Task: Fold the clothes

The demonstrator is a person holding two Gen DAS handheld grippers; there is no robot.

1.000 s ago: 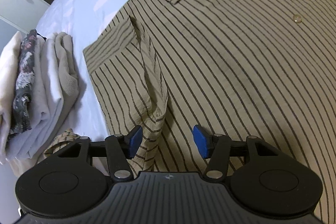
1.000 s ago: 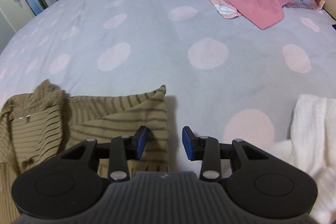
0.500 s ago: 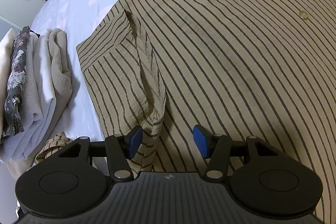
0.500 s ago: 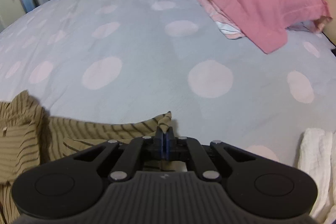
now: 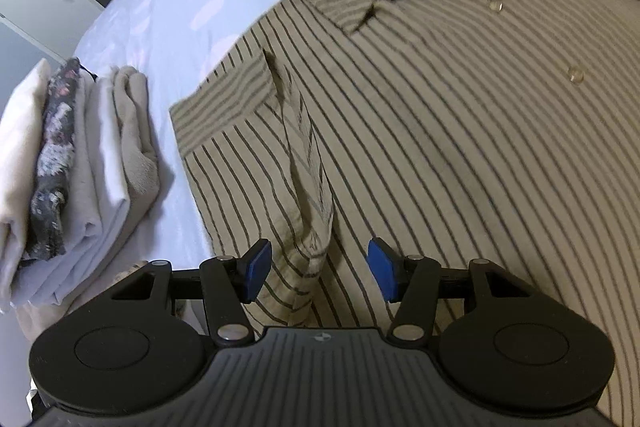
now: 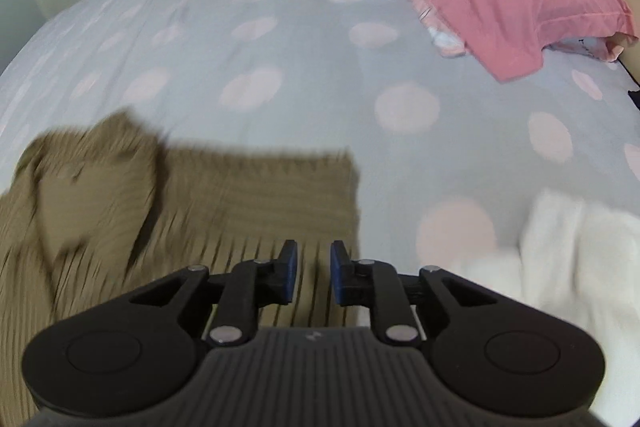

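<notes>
- Shirt lies spread face-up on the bed, collar away from the grippers.
- Left gripper hangs wide open over a ridge of cloth by the sleeve (nothing pinched); best to flatten that ridge before folding.
- Right gripper has narrow, opening jaws, empty above the shirt's far side.
- Folded stack at left and white towel at right crowd both sides.

Tan striped shirt, buttoned, collar up top, spread flat on bed ahead of left gripper; creased sleeve fold between its pads, shoulder edge below right gripper.
</notes>
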